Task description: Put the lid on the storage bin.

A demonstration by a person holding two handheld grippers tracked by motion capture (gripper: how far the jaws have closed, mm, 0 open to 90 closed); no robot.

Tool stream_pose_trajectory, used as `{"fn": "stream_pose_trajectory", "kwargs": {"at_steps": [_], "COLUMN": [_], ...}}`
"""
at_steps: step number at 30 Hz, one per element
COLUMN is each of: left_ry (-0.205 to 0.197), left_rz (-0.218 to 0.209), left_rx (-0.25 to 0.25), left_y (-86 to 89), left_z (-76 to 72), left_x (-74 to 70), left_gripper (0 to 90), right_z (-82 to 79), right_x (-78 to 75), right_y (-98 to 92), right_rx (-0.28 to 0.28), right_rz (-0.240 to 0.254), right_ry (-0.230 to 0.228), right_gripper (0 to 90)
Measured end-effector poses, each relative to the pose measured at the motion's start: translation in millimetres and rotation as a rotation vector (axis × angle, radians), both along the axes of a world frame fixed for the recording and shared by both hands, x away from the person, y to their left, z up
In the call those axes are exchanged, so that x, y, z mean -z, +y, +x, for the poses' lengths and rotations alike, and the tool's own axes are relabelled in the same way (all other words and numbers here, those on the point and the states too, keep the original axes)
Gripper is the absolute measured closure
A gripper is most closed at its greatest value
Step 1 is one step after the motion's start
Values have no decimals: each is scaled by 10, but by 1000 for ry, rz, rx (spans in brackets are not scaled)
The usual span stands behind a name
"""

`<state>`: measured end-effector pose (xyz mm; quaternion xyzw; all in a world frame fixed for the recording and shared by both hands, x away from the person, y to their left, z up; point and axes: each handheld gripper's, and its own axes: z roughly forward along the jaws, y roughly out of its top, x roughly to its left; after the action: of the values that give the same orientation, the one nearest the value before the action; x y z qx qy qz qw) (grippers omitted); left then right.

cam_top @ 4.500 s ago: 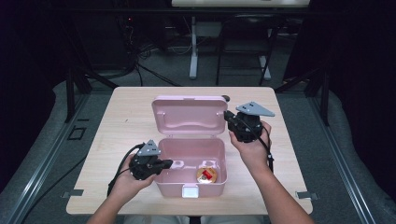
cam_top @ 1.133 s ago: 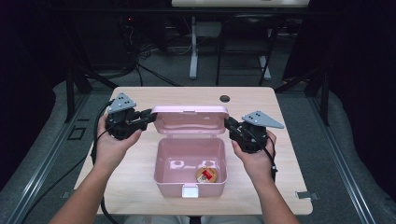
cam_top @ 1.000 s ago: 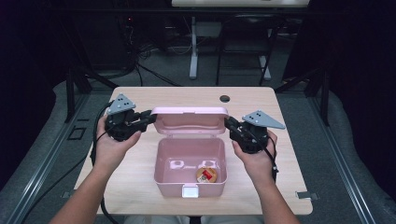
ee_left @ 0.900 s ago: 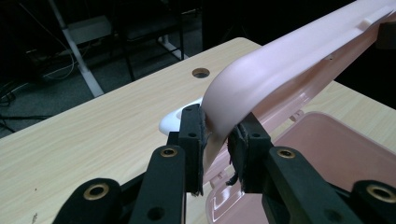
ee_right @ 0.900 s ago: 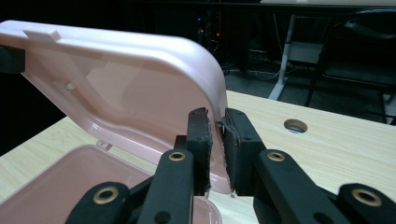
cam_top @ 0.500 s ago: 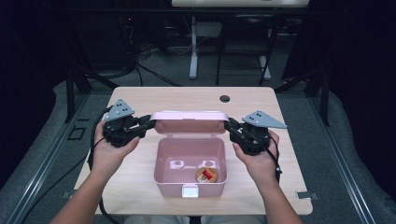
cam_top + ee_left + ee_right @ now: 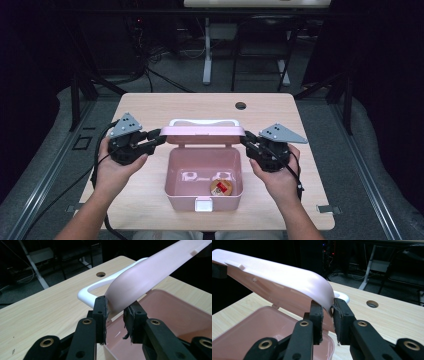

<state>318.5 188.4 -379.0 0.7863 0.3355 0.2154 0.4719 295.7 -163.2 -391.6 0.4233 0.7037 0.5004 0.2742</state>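
**Both grippers on the pink lid, half lowered over the box**

You have the pink box point(image 7: 204, 177) sitting near the front middle of the wooden table point(image 7: 150, 107), its body open to the camera above. The lid point(image 7: 205, 132) is tilted part-way over the box, hinged along the far edge, with its white handle point(image 7: 204, 121) showing just behind the lid's top edge in the high view.

Your left gripper point(image 7: 159, 138) comes in from the left and meets the lid's left end. In the left gripper view its two black jaws straddle the rounded corner of the lid point(image 7: 150, 275); the left pad point(image 7: 104, 315) lies against the pink plastic, while the other pad looks slightly clear of it. These jaws have just been opening a little, with the lid edge between them.

Your right gripper point(image 7: 248, 139) meets the lid's right end. In the right gripper view its jaws are set closely around the lid's corner point(image 7: 287, 287), the pads pinching the rim from both sides.

Inside the box, near the front right, lies a small round item point(image 7: 221, 187) with red and tan on it. A round cable hole point(image 7: 241, 105) sits in the table's far right part, well apart from the box.
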Motion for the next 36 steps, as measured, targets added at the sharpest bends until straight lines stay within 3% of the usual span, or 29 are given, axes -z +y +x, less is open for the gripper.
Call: {"fn": "stream_pose_trajectory", "kwargs": {"at_steps": [20, 36], "left_ry": [24, 30], "left_rz": [-17, 13], "left_rx": [28, 48], "left_y": [41, 43], "left_z": [-100, -220], "left_x": [31, 102], "left_gripper": [697, 678], "right_z": [-80, -174], "right_x": [52, 136], "right_y": [-16, -60], "right_rx": [-18, -62], "right_rz": [5, -1], "right_ry": [8, 27], "right_gripper": [755, 730]}}
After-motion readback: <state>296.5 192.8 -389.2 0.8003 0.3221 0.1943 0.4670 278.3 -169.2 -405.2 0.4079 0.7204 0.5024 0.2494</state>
